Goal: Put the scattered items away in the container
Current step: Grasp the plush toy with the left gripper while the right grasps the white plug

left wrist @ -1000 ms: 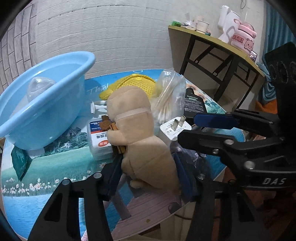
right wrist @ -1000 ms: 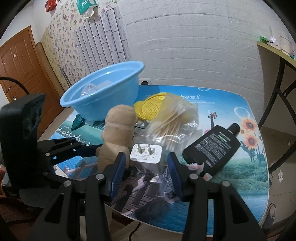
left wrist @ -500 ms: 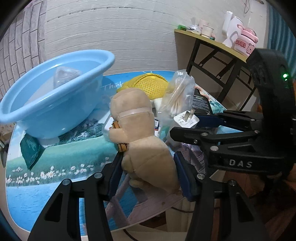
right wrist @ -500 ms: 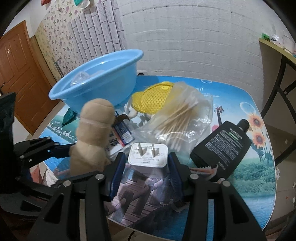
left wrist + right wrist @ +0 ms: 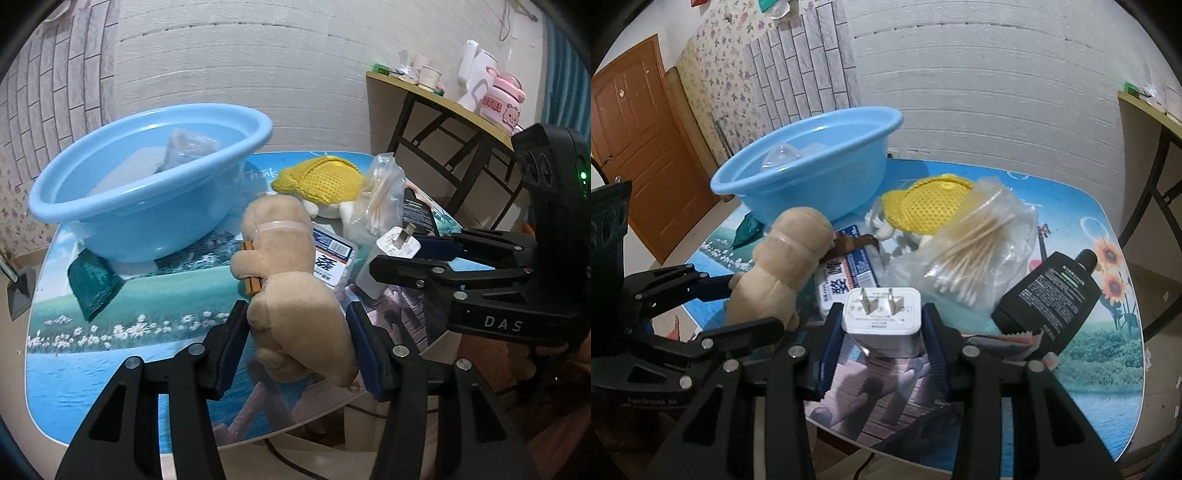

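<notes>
Left gripper (image 5: pixel 295 341) fingers pinch plush toy (image 5: pixel 291 280) above worktop; right gripper (image 5: pixel 881 334), just closing, clamps white charger (image 5: pixel 881 314). Basin (image 5: pixel 147 206) beyond; loose plush could snag its rim.

1. Your left gripper (image 5: pixel 295 347) is black, with blue pads (image 5: pixel 231 350) and silver screws
2. Your right gripper (image 5: pixel 882 347) looks the same; its black body carries white "DAS" lettering and a green light
</notes>
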A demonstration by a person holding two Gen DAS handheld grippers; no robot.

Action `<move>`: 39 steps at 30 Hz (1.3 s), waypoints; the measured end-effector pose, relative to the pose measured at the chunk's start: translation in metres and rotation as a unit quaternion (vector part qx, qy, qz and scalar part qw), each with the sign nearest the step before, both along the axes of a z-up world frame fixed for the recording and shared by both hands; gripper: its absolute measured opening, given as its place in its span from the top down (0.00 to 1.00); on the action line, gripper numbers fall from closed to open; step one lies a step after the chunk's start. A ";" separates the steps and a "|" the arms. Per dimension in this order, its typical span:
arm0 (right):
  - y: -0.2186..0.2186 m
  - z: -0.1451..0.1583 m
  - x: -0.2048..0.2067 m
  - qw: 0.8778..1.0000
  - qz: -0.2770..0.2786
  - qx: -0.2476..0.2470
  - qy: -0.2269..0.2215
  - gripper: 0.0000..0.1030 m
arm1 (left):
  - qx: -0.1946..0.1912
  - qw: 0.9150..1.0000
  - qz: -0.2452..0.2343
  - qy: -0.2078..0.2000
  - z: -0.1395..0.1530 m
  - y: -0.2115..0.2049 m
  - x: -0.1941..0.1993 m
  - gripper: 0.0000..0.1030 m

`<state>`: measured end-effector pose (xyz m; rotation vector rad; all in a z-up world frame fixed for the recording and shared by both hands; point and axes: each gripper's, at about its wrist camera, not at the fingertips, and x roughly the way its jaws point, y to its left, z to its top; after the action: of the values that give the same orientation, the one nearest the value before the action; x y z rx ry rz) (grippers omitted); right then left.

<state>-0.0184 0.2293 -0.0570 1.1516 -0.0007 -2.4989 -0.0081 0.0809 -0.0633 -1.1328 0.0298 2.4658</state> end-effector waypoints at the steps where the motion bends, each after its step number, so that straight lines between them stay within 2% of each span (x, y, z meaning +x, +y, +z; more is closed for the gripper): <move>1: 0.000 0.000 0.001 1.000 0.001 -0.002 -0.001 0.60 | -0.001 1.000 0.003 0.002 0.000 -0.002 0.001 0.49; 11: -0.005 -0.001 0.013 1.000 0.010 0.001 -0.001 0.60 | -0.012 1.000 0.020 0.007 0.000 -0.017 0.010 0.51; 21: -0.007 -0.007 0.015 1.000 0.006 0.007 -0.004 0.60 | -0.017 1.000 0.014 0.006 -0.001 -0.010 0.007 0.51; 30: -0.008 -0.010 0.014 1.000 0.009 0.009 -0.006 0.60 | -0.027 1.000 0.015 0.001 -0.009 0.000 0.001 0.39; 34: -0.008 -0.012 0.014 1.000 0.011 0.009 -0.004 0.60 | -0.028 0.999 0.018 -0.006 -0.015 0.002 -0.004 0.31; 39: -0.008 -0.013 0.012 1.000 0.012 0.004 -0.003 0.60 | -0.021 0.999 0.026 -0.016 -0.022 -0.001 -0.009 0.30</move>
<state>-0.0060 0.2217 -0.0699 1.1542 0.0210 -2.4771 -0.0168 0.0800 -0.0855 -1.2061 0.0442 2.5024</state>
